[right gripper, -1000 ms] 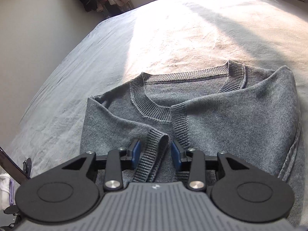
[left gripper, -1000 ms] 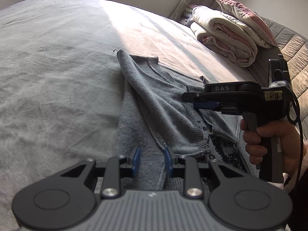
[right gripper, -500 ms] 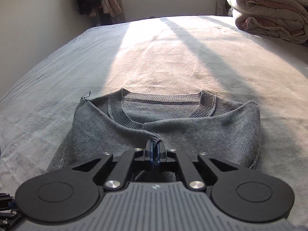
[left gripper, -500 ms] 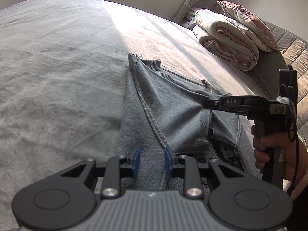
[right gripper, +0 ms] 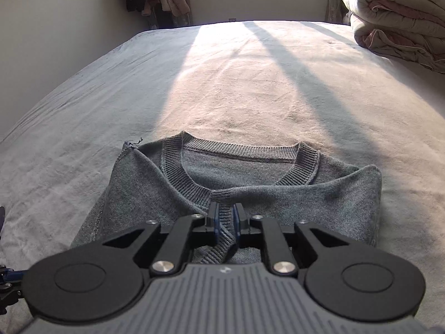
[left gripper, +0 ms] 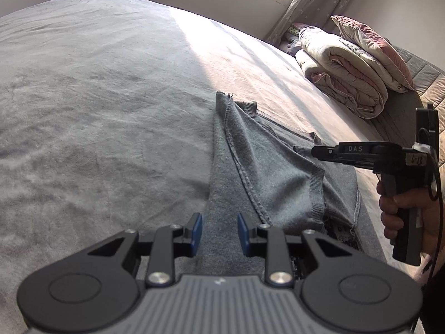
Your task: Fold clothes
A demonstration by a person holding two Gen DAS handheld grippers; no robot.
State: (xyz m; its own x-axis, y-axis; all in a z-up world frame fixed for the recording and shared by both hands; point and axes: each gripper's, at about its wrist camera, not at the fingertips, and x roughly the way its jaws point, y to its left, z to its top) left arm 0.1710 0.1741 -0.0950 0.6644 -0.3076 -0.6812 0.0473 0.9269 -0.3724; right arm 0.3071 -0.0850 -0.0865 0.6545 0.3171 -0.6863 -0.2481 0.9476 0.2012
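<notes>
The grey sweater (right gripper: 278, 194) lies on the bed (right gripper: 250, 83), neck away from the person, both sides already turned in over the chest. The right tongs (right gripper: 225, 220) are nipped on a ribbed cuff (right gripper: 222, 231) at the middle of the chest, just below the collar (right gripper: 242, 156); the cuff stands up between the pads. To do this step well, I judge the cuff should be laid flat and straight down the body, with the sleeve inside the folded outline, and let go only once it rests without a twist; pulling sideways would drag the turned-in panel open. The left tongs (left gripper: 218, 233) hang wide and hold nothing, low over the sweater's left fold near the hem, ready to pin or smooth that edge. The right hand (left gripper: 403, 211) grips its handle upright, the tool reaching level across the sweater from the right. A folded quilt (left gripper: 347, 75) sits well apart near the headboard.
</notes>
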